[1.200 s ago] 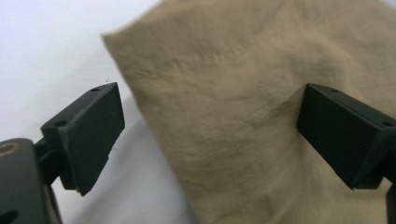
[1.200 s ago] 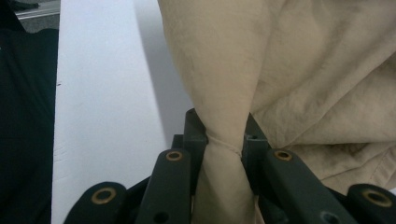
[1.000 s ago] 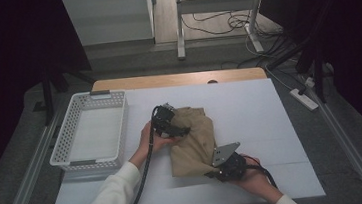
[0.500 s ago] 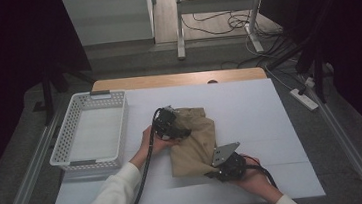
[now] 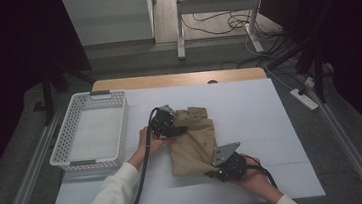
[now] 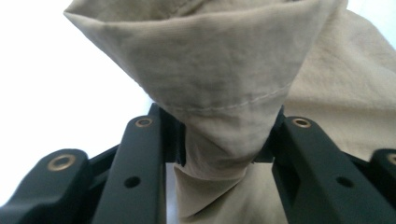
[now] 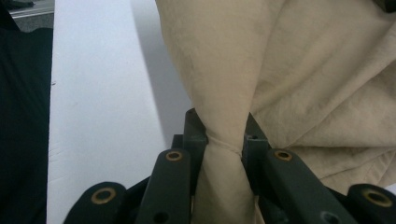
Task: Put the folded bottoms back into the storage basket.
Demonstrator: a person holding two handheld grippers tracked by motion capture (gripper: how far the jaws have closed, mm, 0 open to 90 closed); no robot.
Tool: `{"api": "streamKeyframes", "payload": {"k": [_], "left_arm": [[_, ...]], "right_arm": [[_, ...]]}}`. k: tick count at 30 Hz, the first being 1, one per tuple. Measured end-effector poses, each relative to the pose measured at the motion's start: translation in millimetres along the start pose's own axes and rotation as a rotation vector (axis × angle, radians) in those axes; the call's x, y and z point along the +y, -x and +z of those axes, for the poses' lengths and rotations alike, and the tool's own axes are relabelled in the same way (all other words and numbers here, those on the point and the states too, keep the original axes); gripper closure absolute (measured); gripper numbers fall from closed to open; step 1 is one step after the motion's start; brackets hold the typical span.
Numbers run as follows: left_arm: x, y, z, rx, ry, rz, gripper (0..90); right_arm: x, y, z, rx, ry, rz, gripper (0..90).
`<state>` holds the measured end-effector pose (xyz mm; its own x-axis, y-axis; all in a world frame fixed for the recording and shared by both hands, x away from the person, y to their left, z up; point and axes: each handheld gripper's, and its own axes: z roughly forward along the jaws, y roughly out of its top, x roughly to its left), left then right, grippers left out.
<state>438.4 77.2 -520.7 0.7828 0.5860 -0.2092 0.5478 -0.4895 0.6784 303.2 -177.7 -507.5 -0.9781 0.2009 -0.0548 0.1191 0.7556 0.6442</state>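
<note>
Folded tan garment is lying mid-bench, right of the white basket, its long axis running near-to-far. Left tool, its jaws just having been closing, is clamping a hemmed fold at the far-left edge; right tool is clamping the near corner. Lifting both evenly should keep the fold square.

No readable text, label, brand, number or sign is showing anywhere in these views, whether on the cloth, the basket, the table or the grippers.
</note>
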Motion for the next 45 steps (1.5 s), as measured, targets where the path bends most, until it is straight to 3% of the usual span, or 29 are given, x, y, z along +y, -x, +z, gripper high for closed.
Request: {"api": "streamKeyframes", "payload": {"k": [11,14,29,45], "left_arm": [[-0.3,2.9,-11.6,-0.019,0.050,0.015,67.8],[0.0,4.9,-19.2,-0.019,0.070,0.015,68.8],[-0.2,17.3,-53.8,-0.014,0.143,0.029,70.7],[-4.0,20.3,-65.5,-0.022,0.161,0.025,70.9]], "right_arm": [[0.3,-1.3,-4.0,-0.015,0.011,-0.006,77.3],[1.2,-2.3,-9.6,-0.032,0.049,-0.011,77.3],[6.8,-5.1,-20.3,-0.048,0.133,0.000,77.4],[9.5,-7.9,-22.5,-0.041,0.163,0.000,77.4]]}}
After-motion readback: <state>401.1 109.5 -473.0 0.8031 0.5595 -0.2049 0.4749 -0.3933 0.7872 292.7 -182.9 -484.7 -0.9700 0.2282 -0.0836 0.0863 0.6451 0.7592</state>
